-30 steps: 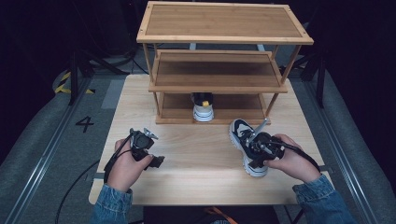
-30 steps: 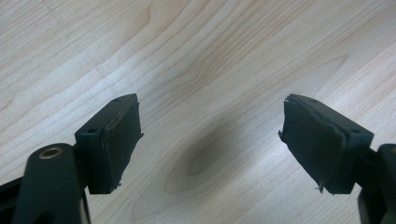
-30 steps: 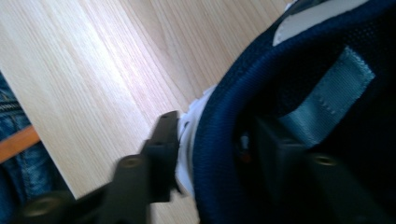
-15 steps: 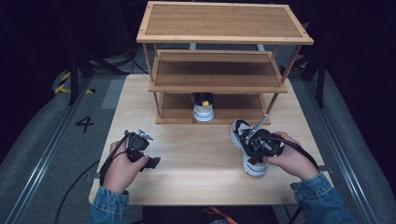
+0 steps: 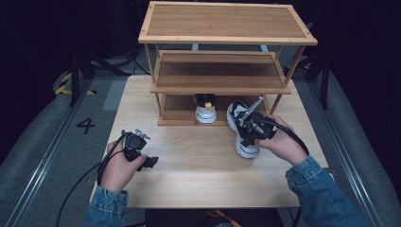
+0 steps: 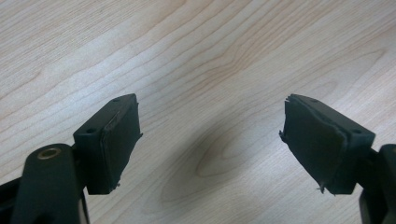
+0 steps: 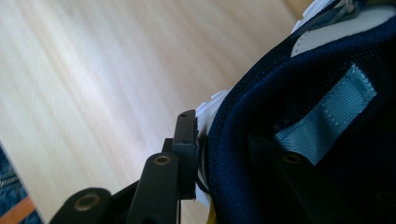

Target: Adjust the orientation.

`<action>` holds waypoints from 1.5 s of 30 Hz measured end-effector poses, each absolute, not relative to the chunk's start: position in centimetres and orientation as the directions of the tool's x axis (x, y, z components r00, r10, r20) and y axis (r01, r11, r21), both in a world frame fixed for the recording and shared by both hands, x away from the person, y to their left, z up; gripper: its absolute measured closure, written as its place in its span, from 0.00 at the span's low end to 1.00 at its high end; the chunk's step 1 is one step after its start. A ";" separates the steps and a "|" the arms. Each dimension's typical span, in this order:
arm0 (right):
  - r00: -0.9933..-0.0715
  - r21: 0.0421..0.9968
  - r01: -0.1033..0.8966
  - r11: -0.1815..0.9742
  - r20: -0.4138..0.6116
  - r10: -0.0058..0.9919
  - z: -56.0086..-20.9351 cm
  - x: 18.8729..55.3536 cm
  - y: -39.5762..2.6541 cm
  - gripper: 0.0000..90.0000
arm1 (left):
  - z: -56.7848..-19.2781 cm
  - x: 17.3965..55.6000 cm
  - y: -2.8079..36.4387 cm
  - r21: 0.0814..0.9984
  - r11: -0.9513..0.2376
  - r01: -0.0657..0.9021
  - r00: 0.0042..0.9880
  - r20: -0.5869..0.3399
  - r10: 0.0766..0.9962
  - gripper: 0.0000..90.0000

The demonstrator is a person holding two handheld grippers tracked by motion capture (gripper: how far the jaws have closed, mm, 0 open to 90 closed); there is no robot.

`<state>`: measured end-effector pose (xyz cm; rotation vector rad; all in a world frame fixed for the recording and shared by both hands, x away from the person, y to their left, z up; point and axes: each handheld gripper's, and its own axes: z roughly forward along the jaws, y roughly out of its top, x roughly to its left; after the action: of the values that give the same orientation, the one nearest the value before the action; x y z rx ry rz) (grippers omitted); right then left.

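Note:
A dark blue and white sneaker [image 5: 239, 124] lies on the wooden table [image 5: 198, 175] just in front of the shelf's right end, and my right gripper [image 5: 250, 128] is shut on its collar. In the right gripper view one jaw presses the shoe's outside and the other sits inside the navy lining of that sneaker [image 7: 299, 107]. A matching sneaker [image 5: 205, 109] stands on the bottom level of the wooden shelf [image 5: 222, 78], heel toward me. My left gripper [image 5: 147, 161] rests low over the table at the left, jaws wide apart [image 6: 210, 140] with only bare wood between them.
The three-level shelf stands at the table's back; its top board [image 5: 224, 21] and middle board are bare. Cables trail from both grippers toward the table's front edge. A dark floor with a "4" mark [image 5: 86, 125] lies to the left.
My right gripper has carried the sneaker away from me toward the shelf's bottom level. The left gripper has shifted only slightly.

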<state>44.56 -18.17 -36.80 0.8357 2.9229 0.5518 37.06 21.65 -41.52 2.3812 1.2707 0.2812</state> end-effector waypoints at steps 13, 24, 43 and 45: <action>-0.811 0.324 0.562 0.761 0.034 0.584 -37.9 50.5 -14.9 0.79 | -41.3 37.6 22.2 0.463 -0.486 0.742 0.563 -0.035 0.826 0.22; -0.816 0.345 0.541 0.767 -0.004 0.578 -38.8 51.6 -14.0 0.79 | -41.5 37.9 21.6 0.458 -0.498 0.737 0.579 -0.045 0.814 0.22; -0.813 0.494 0.371 0.787 -0.237 0.532 -37.5 50.0 -13.8 0.55 | -41.5 38.7 20.9 0.452 -0.518 0.726 0.599 -0.047 0.799 0.22; -0.805 0.522 0.366 0.770 -0.238 0.544 -36.8 49.4 -14.2 0.54 | -41.5 38.9 20.7 0.450 -0.521 0.725 0.602 -0.047 0.797 0.22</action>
<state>49.39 -14.16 -36.76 0.6935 2.5872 0.6518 38.92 20.67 -41.54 2.4044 1.2136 0.2292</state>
